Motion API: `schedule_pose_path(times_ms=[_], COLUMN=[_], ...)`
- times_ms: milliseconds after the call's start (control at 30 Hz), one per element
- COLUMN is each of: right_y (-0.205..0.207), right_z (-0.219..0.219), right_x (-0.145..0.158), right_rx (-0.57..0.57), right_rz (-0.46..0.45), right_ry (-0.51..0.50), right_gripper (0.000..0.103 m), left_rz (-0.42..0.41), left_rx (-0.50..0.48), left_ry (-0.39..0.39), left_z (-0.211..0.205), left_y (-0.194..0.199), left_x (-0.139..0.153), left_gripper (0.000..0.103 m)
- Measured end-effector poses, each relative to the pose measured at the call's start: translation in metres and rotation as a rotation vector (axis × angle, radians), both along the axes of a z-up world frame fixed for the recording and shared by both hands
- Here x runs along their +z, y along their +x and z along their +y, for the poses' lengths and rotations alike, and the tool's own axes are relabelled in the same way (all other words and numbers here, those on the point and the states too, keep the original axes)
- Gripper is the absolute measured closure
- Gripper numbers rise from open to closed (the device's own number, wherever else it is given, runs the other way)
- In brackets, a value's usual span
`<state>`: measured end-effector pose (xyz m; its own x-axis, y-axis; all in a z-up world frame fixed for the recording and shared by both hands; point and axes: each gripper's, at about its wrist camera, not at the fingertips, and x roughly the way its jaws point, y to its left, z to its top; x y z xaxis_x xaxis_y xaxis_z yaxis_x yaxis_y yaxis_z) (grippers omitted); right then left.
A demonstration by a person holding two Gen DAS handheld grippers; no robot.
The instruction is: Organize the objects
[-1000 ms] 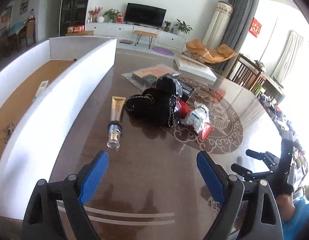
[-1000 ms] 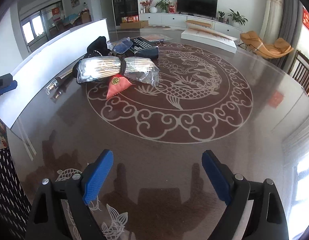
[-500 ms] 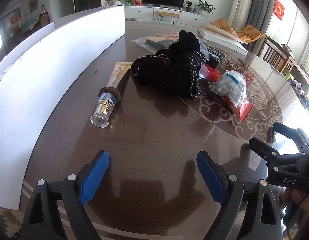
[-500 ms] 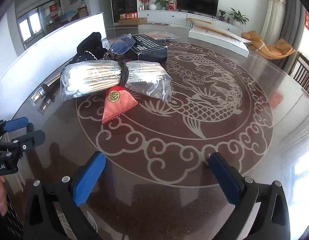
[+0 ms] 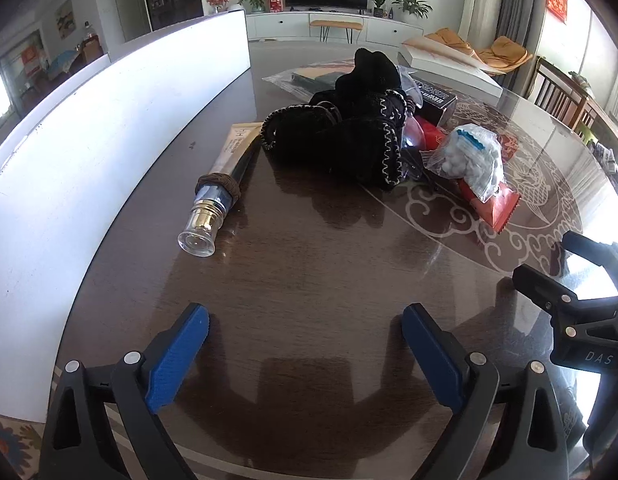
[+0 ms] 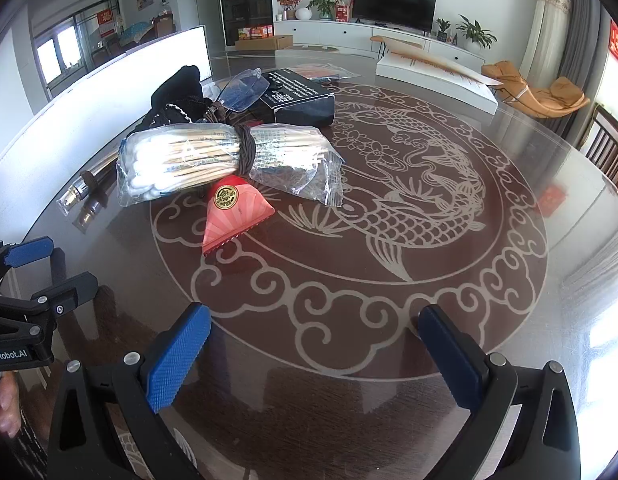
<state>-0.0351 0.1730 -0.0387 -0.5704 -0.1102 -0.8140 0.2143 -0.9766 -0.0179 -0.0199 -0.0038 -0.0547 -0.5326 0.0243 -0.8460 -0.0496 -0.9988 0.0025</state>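
Note:
A pile of loose items lies on the round glass-topped table (image 6: 389,320). It holds a beige cosmetic tube with a clear cap (image 5: 221,184), a black knitted piece (image 5: 349,136), a bag of cotton swabs (image 6: 213,160) tied with a hair band, a red packet (image 6: 233,216) under it and a black box (image 6: 301,100). My left gripper (image 5: 305,320) hovers short of the tube; its jaws are opening with nothing between them. My right gripper (image 6: 315,316) stands open and empty, short of the red packet.
A long white box wall (image 5: 109,140) runs along the table's left side. A flat white box (image 6: 433,80) lies at the far side. A clear bag with a flat item (image 5: 305,76) sits behind the pile. Chairs stand to the right.
Both grippers came down and closer to the pile, then held still. Both pairs of jaws spread wider. The objects stayed put.

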Motion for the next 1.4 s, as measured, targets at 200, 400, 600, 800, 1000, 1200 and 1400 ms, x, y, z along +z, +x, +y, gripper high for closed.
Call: schedule_pose_path(times_ms=[200, 400, 600, 800, 1000, 1200, 1400], right_y=[0.0001, 0.0001, 0.0001, 0.0001, 0.0002, 0.0002, 0.0001], right_z=[0.0001, 0.0001, 0.0001, 0.0001, 0.0003, 0.0003, 0.0003], right_x=[0.0001, 0.0000, 0.0000, 0.0000, 0.0000, 0.0000, 0.0000], right_rx=[0.000, 0.000, 0.000, 0.000, 0.000, 0.000, 0.000], right_rz=[0.000, 0.000, 0.000, 0.000, 0.000, 0.000, 0.000], right_ry=[0.000, 0.000, 0.000, 0.000, -0.001, -0.001, -0.001], right_gripper=[0.000, 0.000, 0.000, 0.000, 0.000, 0.000, 0.000], left_rz=[0.000, 0.000, 0.001, 0.001, 0.001, 0.001, 0.001], left_rx=[0.013, 0.013, 0.015, 0.015, 0.015, 0.015, 0.015], left_ry=[-0.002, -0.002, -0.003, -0.003, -0.003, -0.002, -0.002], left_z=[-0.0033, -0.0040, -0.0027, -0.0027, -0.0027, -0.0027, -0.0027], left_y=[-0.0011, -0.0014, -0.0013, -0.0013, -0.0014, -0.0014, -0.0015], left_x=[-0.0011, -0.0012, -0.0013, -0.0014, -0.0014, -0.0015, -0.0015], left_gripper=[0.000, 0.000, 0.000, 0.000, 0.000, 0.000, 0.000])
